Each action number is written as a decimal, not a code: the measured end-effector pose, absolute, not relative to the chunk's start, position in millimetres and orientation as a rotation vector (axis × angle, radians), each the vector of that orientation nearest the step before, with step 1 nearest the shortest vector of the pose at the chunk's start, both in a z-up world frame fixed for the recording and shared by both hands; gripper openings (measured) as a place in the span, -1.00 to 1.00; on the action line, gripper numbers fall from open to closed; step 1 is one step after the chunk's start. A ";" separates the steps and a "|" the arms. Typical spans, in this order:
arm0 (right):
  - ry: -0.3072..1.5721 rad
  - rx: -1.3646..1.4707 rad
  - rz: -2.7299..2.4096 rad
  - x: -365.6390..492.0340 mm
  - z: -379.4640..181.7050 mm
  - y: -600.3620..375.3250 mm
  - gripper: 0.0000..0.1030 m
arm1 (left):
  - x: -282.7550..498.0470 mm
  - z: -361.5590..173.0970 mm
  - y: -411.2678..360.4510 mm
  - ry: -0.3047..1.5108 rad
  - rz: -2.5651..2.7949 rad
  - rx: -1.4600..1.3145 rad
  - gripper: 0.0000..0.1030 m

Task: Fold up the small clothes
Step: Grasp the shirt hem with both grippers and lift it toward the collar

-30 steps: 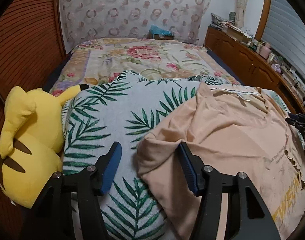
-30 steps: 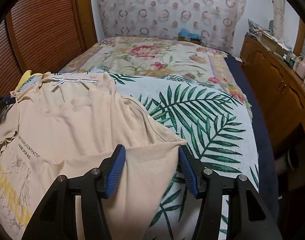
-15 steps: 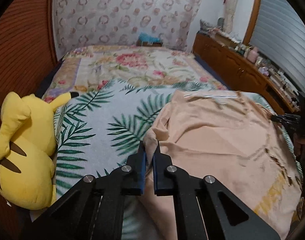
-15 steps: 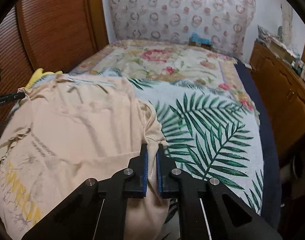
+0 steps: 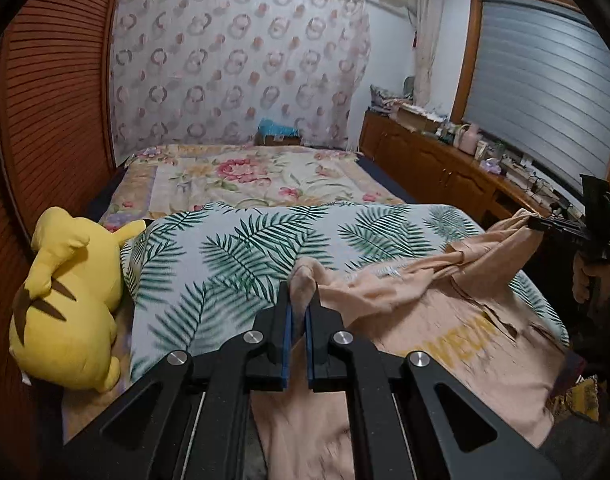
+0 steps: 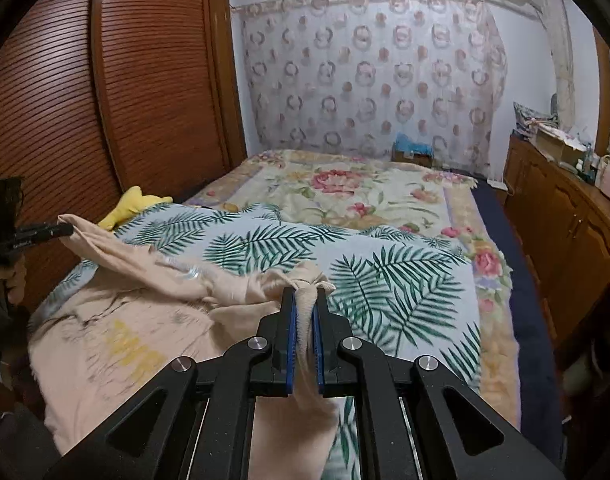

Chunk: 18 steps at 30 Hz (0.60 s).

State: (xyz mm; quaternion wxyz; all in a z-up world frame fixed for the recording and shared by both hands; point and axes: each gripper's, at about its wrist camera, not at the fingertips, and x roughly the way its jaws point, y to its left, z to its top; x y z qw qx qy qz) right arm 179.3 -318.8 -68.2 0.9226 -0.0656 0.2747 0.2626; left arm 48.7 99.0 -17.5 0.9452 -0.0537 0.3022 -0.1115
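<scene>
Left tongs [image 5: 299,312] are pinching a bunched corner of the peach t-shirt [image 5: 445,344], blue pads pressed onto the cloth, a nub of fabric sticking up past the tips. Right tongs [image 6: 303,312] are pinching another bunched corner of the same t-shirt [image 6: 117,320], pads likewise closed on the fabric. Each pair is also showing in the other view: the right tongs [image 5: 535,223] at the far right edge gripping a raised corner, the left tongs [image 6: 63,230] at the far left edge doing the same. Shirt is lying on the palm-leaf blanket [image 5: 241,256] on the bed, both gripped corners lifted off it, cloth between them sagging and gathering in folds, lower body lying flat toward the near edge. Yellow lettering on the shirt front is facing up but blurring, unreadable. Yellow Pikachu plush [image 5: 65,300] is sitting just beside the blanket's left edge, against the brown slatted wardrobe door [image 6: 105,100]. Floral bedspread [image 5: 245,176] is covering the far half of the bed. Wooden cabinet [image 5: 437,168] with clutter on top is running along the right wall.
</scene>
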 end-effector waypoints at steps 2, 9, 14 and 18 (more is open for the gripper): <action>0.565 -0.135 0.544 165.4 -68.0 -328.6 -0.86 | 34.0 -14.6 98.8 0.605 -0.221 -0.110 -0.88; 0.582 -0.174 0.565 111.1 -63.7 -343.5 -0.86 | -16.2 -4.9 102.8 0.576 -0.211 -0.125 -0.88; 0.602 -0.178 0.571 81.1 -49.1 -348.5 -0.86 | -37.9 -10.2 104.8 0.596 -0.188 -0.123 -0.88; 0.674 -0.172 0.561 78.3 -61.8 -351.1 -0.86 | -33.9 -33.3 105.3 0.668 -0.158 -0.109 -0.88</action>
